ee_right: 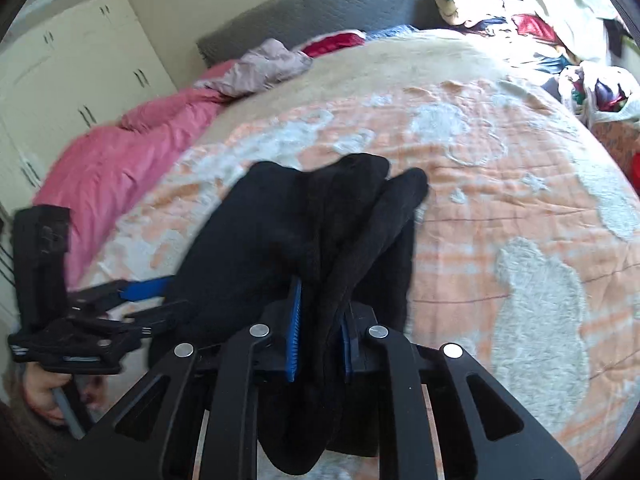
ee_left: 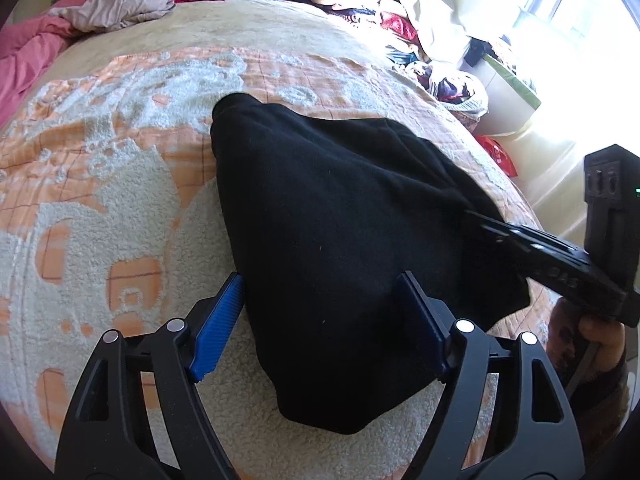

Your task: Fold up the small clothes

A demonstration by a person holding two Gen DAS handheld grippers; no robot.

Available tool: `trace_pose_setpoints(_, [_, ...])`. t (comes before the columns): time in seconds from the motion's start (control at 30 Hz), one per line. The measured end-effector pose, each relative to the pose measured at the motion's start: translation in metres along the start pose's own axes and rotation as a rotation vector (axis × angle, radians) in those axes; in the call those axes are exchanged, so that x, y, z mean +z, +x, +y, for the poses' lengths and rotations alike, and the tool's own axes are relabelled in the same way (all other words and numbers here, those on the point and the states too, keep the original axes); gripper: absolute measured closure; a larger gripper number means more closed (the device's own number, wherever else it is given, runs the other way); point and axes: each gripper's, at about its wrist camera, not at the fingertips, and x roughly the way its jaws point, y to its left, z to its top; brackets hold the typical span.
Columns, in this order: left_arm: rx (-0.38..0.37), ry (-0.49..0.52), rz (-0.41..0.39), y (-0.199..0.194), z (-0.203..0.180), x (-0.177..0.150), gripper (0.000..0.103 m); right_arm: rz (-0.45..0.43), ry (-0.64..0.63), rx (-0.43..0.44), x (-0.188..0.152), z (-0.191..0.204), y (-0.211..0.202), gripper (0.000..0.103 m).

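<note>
A black garment (ee_left: 340, 240) lies bunched on the orange and white blanket (ee_left: 120, 140) of a bed. My left gripper (ee_left: 320, 320) is open, its blue pads (ee_left: 218, 324) standing wide on either side of the garment's near part. My right gripper (ee_right: 320, 336) is shut on a fold of the black garment (ee_right: 304, 224), which drapes over and between its fingers. In the left wrist view the right gripper (ee_left: 476, 216) reaches in from the right, its tips buried in the cloth. In the right wrist view the left gripper (ee_right: 148, 300) shows at the left, open.
A pink quilt (ee_right: 120, 168) and a mauve cloth (ee_left: 120, 4) lie at the bed's far left. A heap of mixed clothes (ee_left: 380, 4) sits at the far right by a bright window (ee_left: 580, 8). White cupboards (ee_right: 72, 64) stand left of the bed.
</note>
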Motion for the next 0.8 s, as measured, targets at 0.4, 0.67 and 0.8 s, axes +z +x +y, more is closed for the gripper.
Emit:
trace_pose_setpoints(0.4, [0.032,0.002,0.002,0.0,-0.002,-0.002,0.031,0.002,0.115,-0.022,-0.008,-0.016,-0.004,0.061])
trace_pose_setpoints(0.67, [0.027,0.006,0.007,-0.003,-0.004,-0.003,0.03,-0.08,0.095,-0.061,-0.014,-0.006,-0.026,0.036])
trace_pose_setpoints(0.8, [0.027,0.007,0.01,-0.003,-0.004,-0.004,0.027,-0.094,0.091,-0.066,-0.017,-0.003,-0.031,0.025])
